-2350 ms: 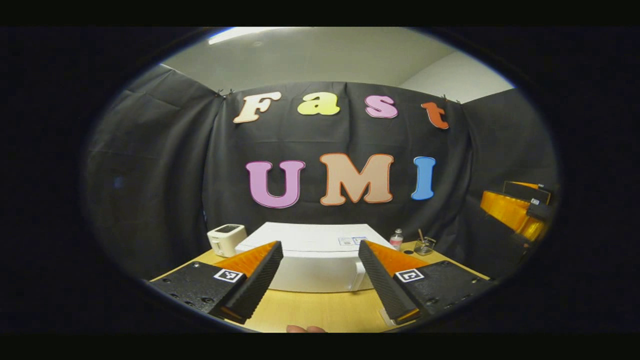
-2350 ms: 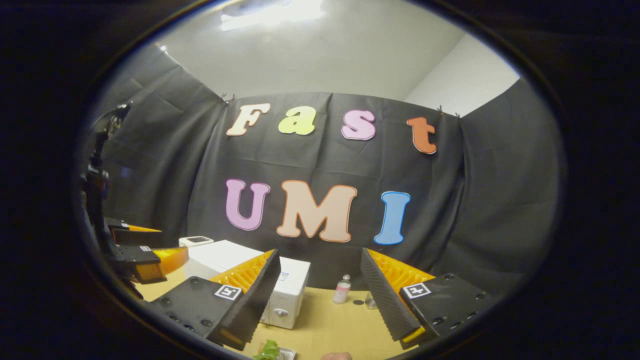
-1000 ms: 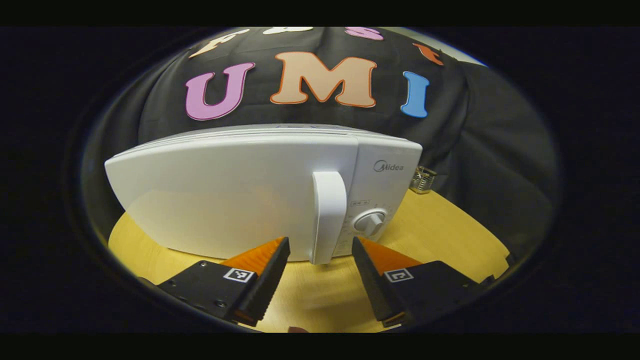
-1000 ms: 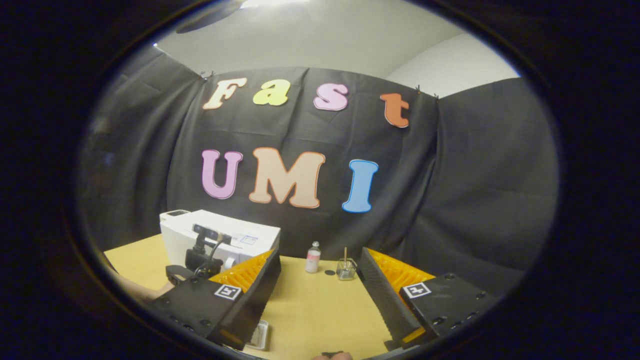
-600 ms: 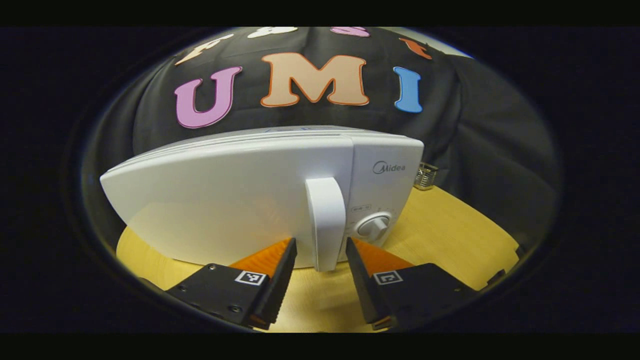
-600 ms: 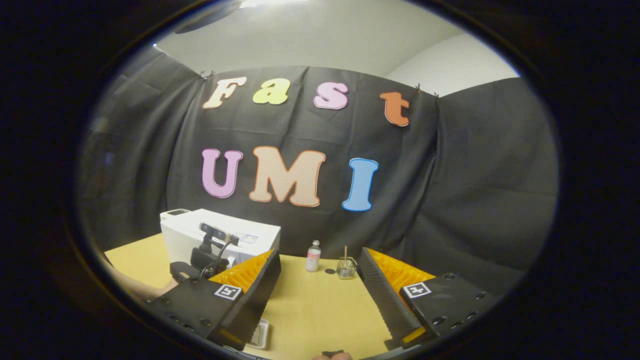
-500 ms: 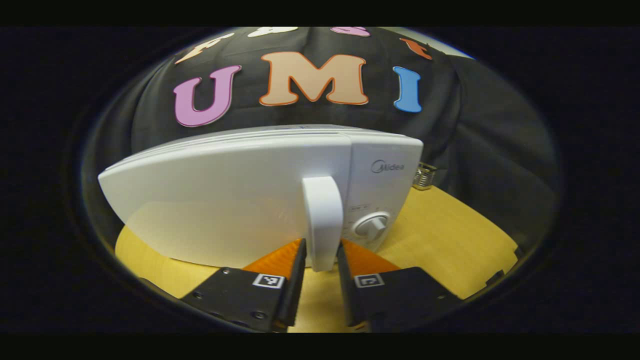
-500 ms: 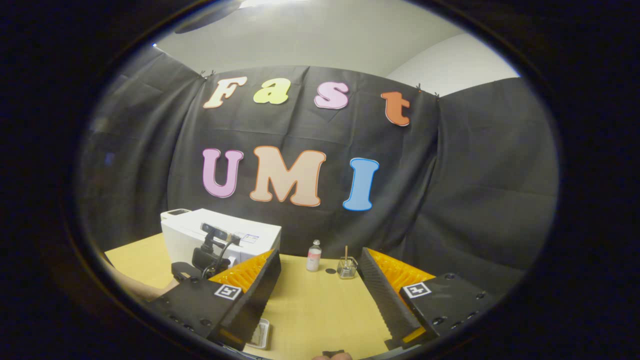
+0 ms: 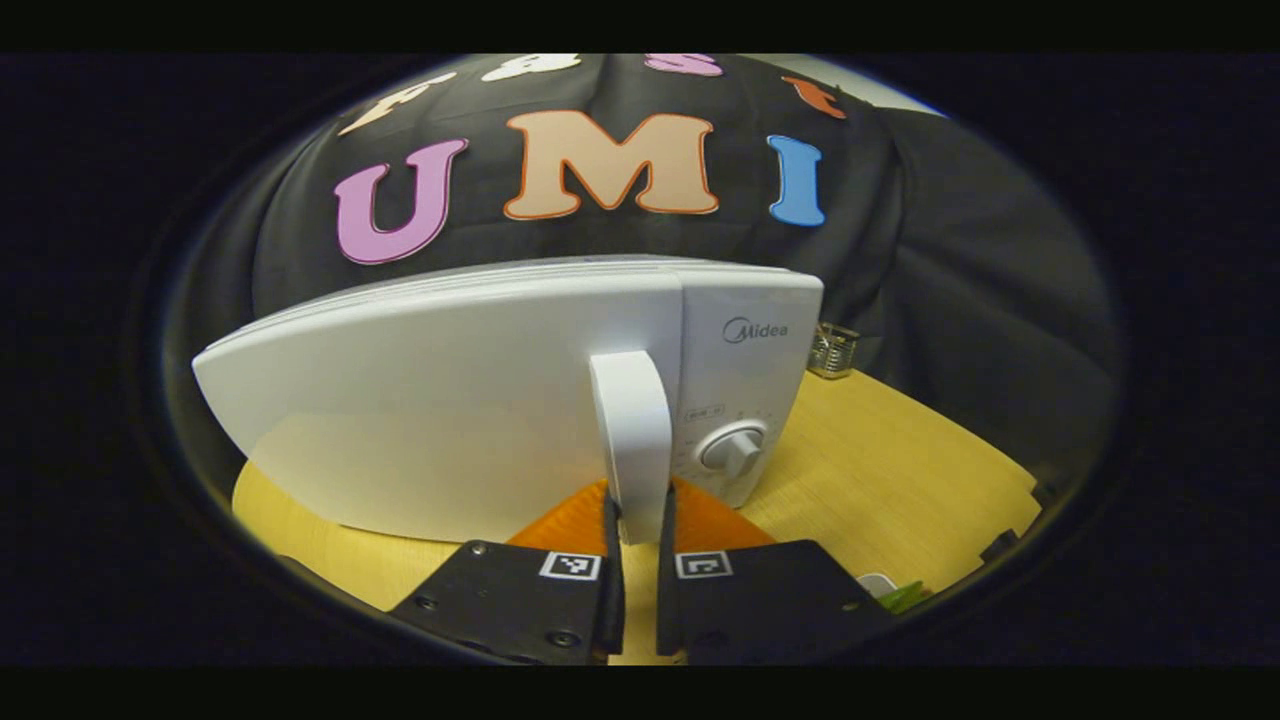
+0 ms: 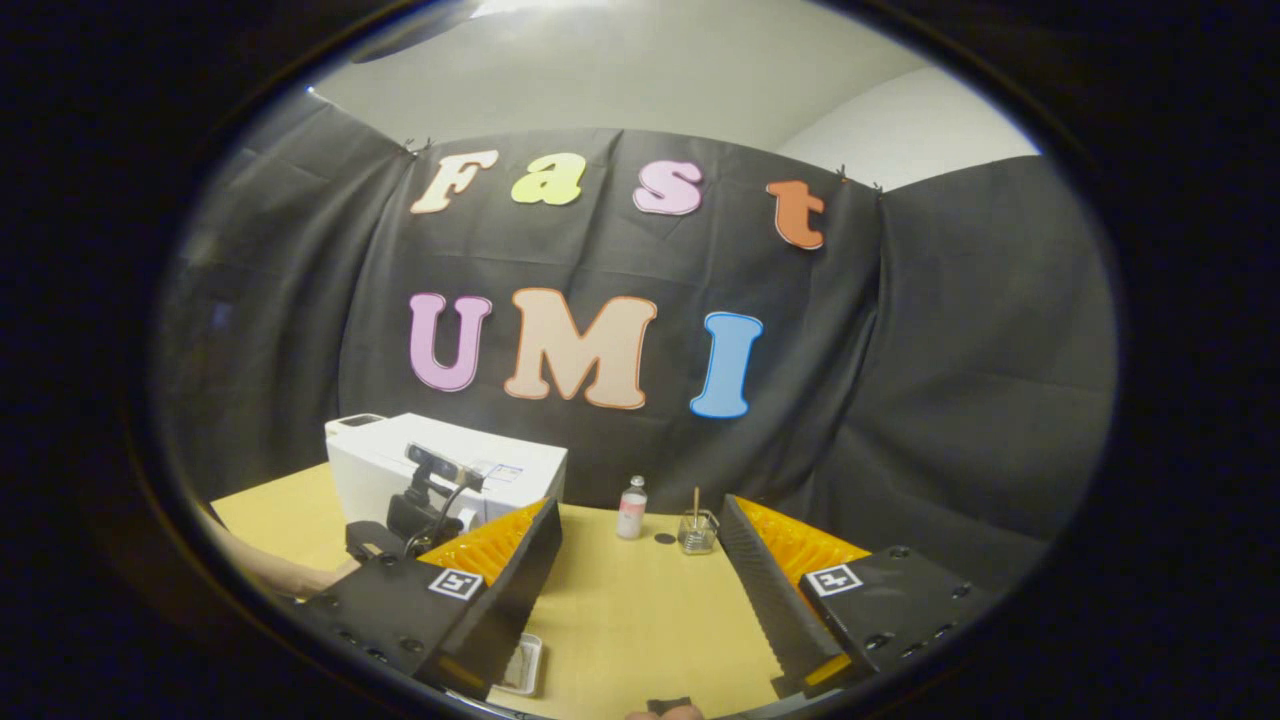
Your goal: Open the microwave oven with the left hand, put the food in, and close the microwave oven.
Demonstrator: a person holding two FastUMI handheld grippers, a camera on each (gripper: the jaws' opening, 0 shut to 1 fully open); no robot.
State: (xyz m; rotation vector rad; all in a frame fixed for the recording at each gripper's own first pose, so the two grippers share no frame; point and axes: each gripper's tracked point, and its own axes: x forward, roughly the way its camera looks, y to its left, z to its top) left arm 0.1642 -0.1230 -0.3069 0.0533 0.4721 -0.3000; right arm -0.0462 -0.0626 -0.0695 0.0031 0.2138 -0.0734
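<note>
Left gripper [image 9: 635, 520] is now clamped on the lower end of the microwave handle [image 9: 632, 432]; half a second ago its fingers stood just clear of the handle on both sides. The microwave [image 9: 470, 400] door is still flush with the control panel, so judged from this, the grasp is complete and the door pull comes next. Right gripper [image 10: 640, 590] waits with fingers apart, well to the right of the microwave [image 10: 440, 475]. Food tray [image 10: 520, 665] lies on the table [image 10: 640, 620] in front of the microwave, below the right gripper.
</note>
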